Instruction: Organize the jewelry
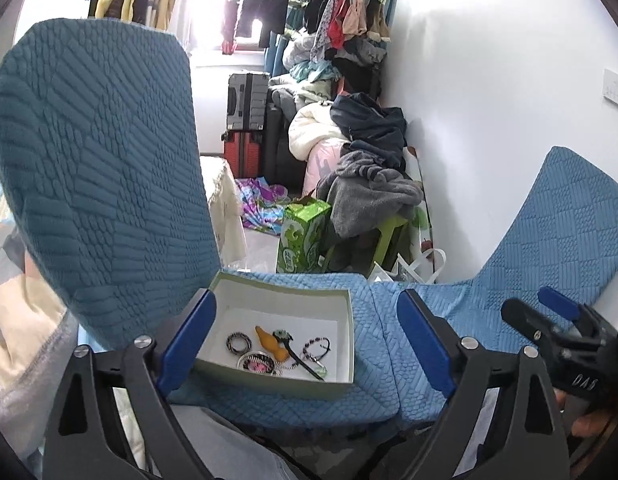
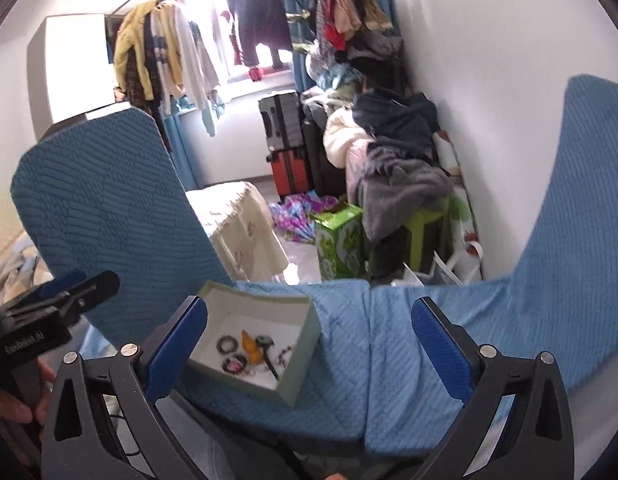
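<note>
While the left tongs (image 1: 305,344) are seen spread wide and empty in the left wrist view, a shallow box (image 1: 285,300) of jewelry (image 1: 277,350) is framed between them on blue quilted cushions (image 1: 373,312). From the right wrist view, the right tongs (image 2: 309,350) are likewise released, and the box (image 2: 301,376) is seen just beside their left finger (image 2: 177,350).

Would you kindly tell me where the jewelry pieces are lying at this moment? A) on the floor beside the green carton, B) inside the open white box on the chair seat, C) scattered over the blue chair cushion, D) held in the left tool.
B: the bracelets and the orange piece lie together on the bottom of the open white box, which rests on the blue seat cushion; both tools are open and empty.
</note>
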